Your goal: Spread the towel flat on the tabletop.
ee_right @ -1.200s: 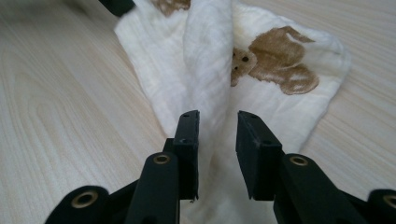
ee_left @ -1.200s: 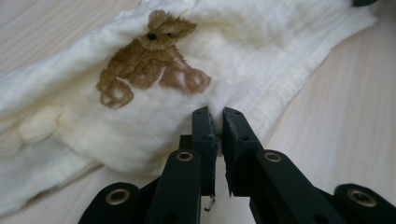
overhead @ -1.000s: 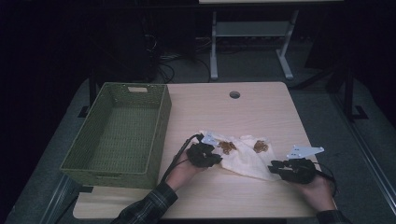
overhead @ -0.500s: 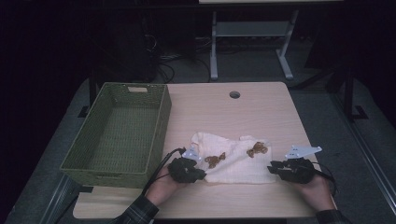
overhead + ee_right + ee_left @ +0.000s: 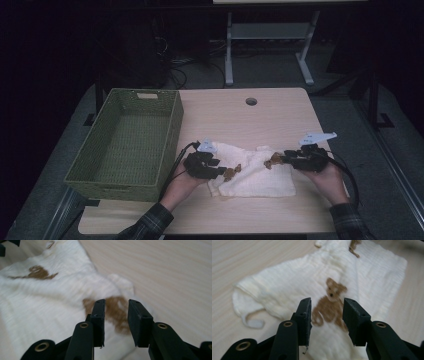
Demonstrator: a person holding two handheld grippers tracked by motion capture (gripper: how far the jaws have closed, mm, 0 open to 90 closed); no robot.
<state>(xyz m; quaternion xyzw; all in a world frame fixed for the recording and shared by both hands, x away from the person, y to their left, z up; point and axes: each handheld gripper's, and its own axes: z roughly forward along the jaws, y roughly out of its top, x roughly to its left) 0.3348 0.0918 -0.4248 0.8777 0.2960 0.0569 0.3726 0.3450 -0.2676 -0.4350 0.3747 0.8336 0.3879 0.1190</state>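
While the cream cloth (image 5: 252,170) lies spread but rumpled on the near part of the table (image 5: 240,115), the work is judged to be at an early stage; the cloth is neither folded flat nor placed in the green basket (image 5: 125,142), which stands to the left, just beside it; whichever is intended, most of it is judged to remain. The left gripper (image 5: 220,172) is held at the cloth's left edge and the right gripper (image 5: 277,160) at its right edge, so the cloth lies between the two. In the left gripper view, the jaws have just been opening and stand parted over a brown bear motif (image 5: 329,305); the cloth is seen below and between them, but no pad is pressed on it. In the right gripper view, the jaws stand apart above another brown patch (image 5: 115,308) near the cloth's corner; nothing is gripped. Both tongs are therefore recorded as released.
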